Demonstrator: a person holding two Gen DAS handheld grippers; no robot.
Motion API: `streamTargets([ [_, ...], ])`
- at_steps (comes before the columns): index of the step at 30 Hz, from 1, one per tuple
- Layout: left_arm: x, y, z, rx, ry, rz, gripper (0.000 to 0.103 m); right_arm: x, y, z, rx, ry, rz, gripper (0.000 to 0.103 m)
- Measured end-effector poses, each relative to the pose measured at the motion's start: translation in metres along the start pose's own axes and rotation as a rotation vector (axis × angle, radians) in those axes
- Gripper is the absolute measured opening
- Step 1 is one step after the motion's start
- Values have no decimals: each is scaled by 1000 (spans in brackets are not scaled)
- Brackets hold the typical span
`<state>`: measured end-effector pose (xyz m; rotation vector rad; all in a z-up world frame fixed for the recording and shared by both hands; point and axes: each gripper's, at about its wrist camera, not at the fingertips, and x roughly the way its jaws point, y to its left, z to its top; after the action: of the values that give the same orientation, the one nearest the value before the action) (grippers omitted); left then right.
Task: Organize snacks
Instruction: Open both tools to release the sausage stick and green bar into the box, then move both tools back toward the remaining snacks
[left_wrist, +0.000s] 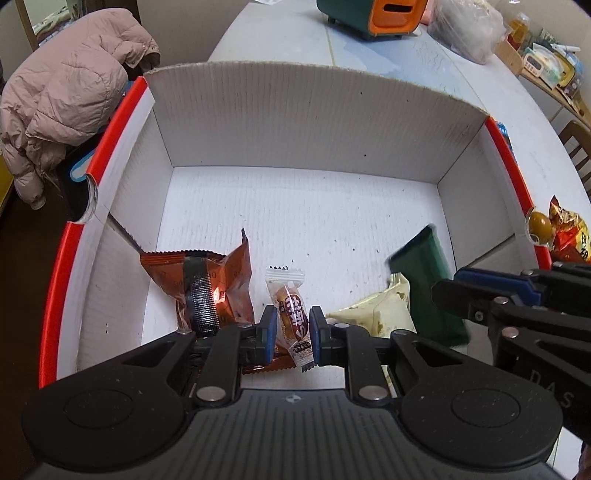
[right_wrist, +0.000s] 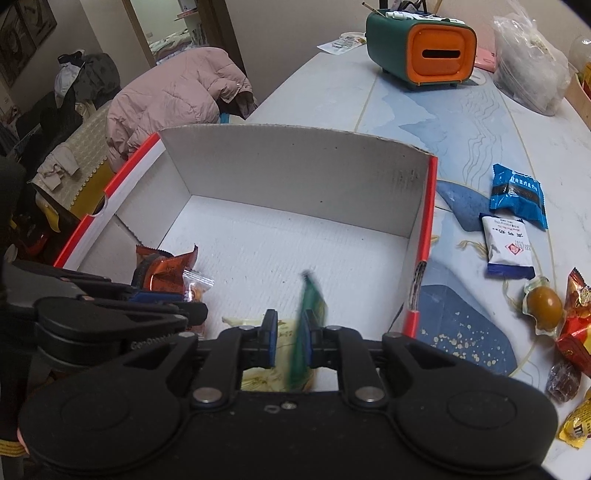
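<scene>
**Left wrist view: two grippers over an open snack box**

Container: white corrugated cardboard box (left_wrist: 295, 122) with a red-orange rim, open at the top, standing on a pale patterned table (right_wrist: 461, 122).

Left gripper (left_wrist: 293, 328): pointed steeply down into the box. Its blue-padded jaws are closed to a narrow gap and pinch a small clear-wrapped candy (left_wrist: 291, 314) with a brown and red label; the wrapper's serrated ends stick out above and below the pads.

Right gripper (right_wrist: 290, 332): also angled down into the box. The jaws stand slightly parted. A dark green packet (right_wrist: 310, 306), blurred, stands on edge between them against the right-hand pad, with a gap at the left-hand pad; whether it is still pinched cannot be told.

Contents of the box, near side:
- brown foil packet (left_wrist: 207, 291) with a black band, at the left corner
- cream-coloured packet (left_wrist: 376, 314), lying flat under the right gripper

On the table, right of the box and apart from it:
- blue packet (right_wrist: 517, 195)
- white packet (right_wrist: 508, 245) just beside it
- vacuum-packed brown egg (right_wrist: 543, 304)
- red and yellow wrapped snacks (right_wrist: 576, 332) at the frame edge

Far end of table: green and orange tissue holder (right_wrist: 421, 48), clear plastic bag (right_wrist: 532, 62). Beyond the table's left side, a pink padded jacket (left_wrist: 70, 92).
</scene>
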<state>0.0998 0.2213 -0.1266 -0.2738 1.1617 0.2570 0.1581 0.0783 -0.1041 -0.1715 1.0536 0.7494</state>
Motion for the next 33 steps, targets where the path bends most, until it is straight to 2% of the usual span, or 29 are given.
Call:
streamTargets([
  [10, -7, 1, -5, -9, -10, -13, 20, -12, -4, -6, 11, -30, 3, 23],
  [15, -16, 3, -7, -13, -34, -31, 21, -24, -8, -8, 26, -56, 10, 24],
  [22, -39, 2, -12, -23, -89, -61, 23, -50, -8, -14, 25, -112, 33, 31],
  [31, -74, -10, -18, -18, -171, -120, 27, -89, -10, -22, 36, -191, 63, 46],
  [33, -81, -13, -20, -12, -187, -130, 27, -97, -11, -25, 36, -209, 63, 52],
])
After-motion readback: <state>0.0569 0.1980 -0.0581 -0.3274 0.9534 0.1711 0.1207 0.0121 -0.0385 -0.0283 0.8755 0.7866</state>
